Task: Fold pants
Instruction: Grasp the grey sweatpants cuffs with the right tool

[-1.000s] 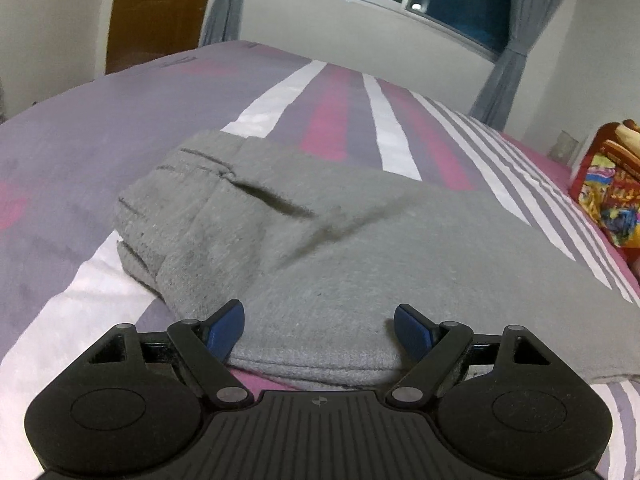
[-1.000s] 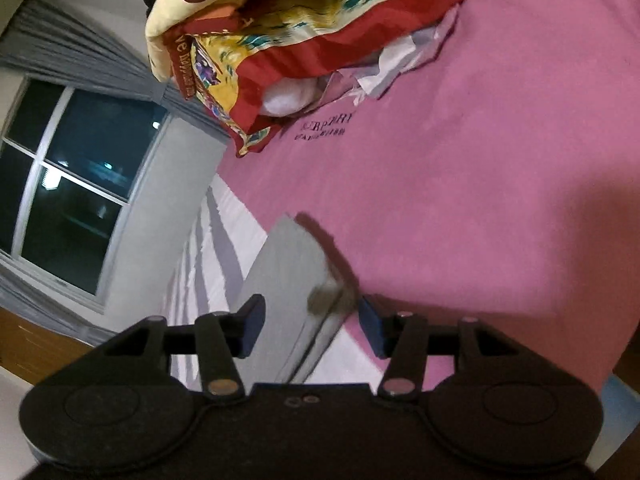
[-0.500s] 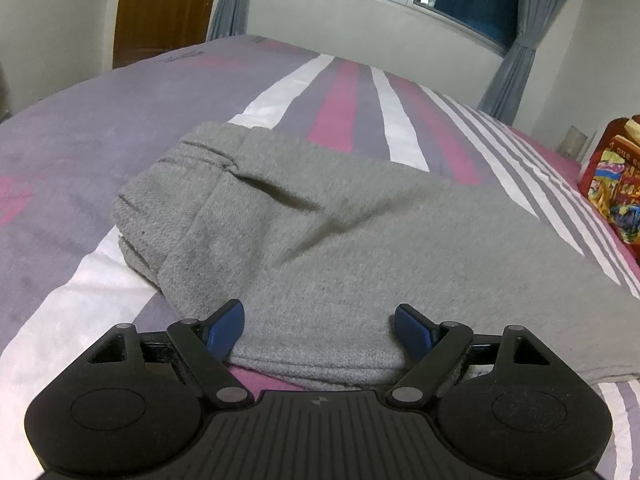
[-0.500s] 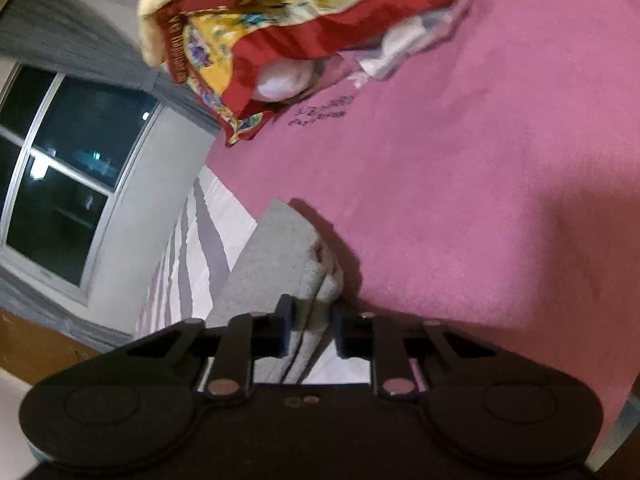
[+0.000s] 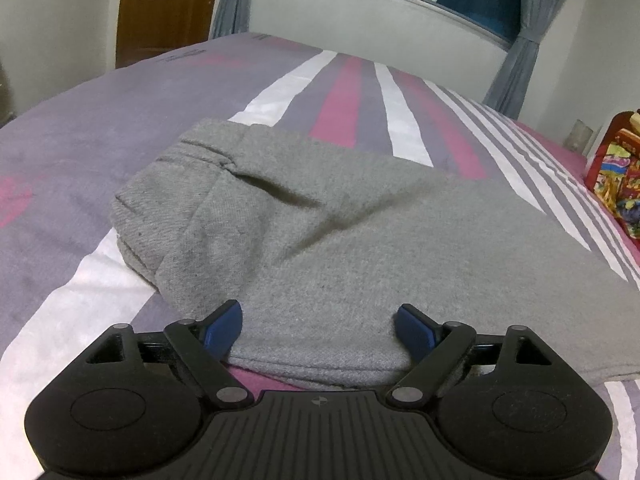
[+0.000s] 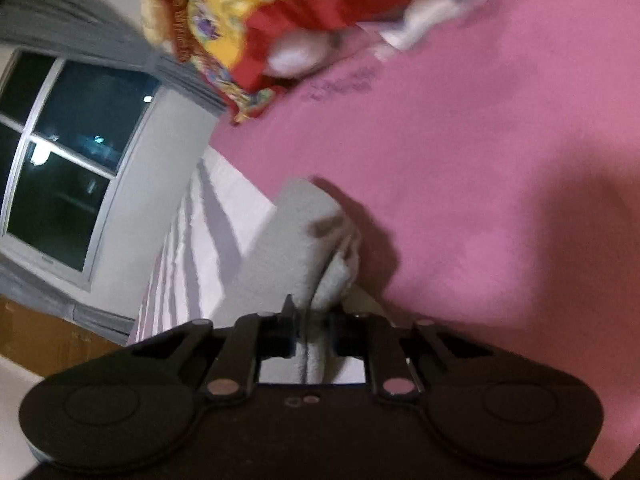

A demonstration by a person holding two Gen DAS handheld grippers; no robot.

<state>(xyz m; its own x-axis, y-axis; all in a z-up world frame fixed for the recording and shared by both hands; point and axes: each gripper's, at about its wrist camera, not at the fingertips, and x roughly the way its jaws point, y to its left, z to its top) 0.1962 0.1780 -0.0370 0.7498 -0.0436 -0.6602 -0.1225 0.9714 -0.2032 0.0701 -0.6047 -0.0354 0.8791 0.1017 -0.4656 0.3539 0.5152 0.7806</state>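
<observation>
While the grey pants [image 5: 328,248] lay flat on the striped bed [image 5: 100,168], their long axis ran from the bunched waistband end at mid-left of the left wrist view out to lower right of that frame, i.e. toward where the right tongs [image 6: 310,332] had the other end. Left tongs [image 5: 318,330] sat at bottom centre of its frame w/ jaws wide apart, straddling the near folded edge of the pants; blue pads [image 5: 224,326] looked to lie beside the cloth w/o squeezing it, so nothing held there. In the right wrist view the pants [image 6: 292,240] rose from bottom centre up toward mid-frame as a narrow stacked strip, pink sheet [image 6: 480,160] to the right, striped part to the left. Right tongs' jaws were closing, nearly together, w/ the layered leg end pinched between them. A red-yellow bundle [image 6: 248,28] sat at top of that frame, well apart from the cloth. Judged: right hand was nearer the free end, so the next fold likely carries that end along the long axis toward the waistband, left side acting as anchor.
</observation>
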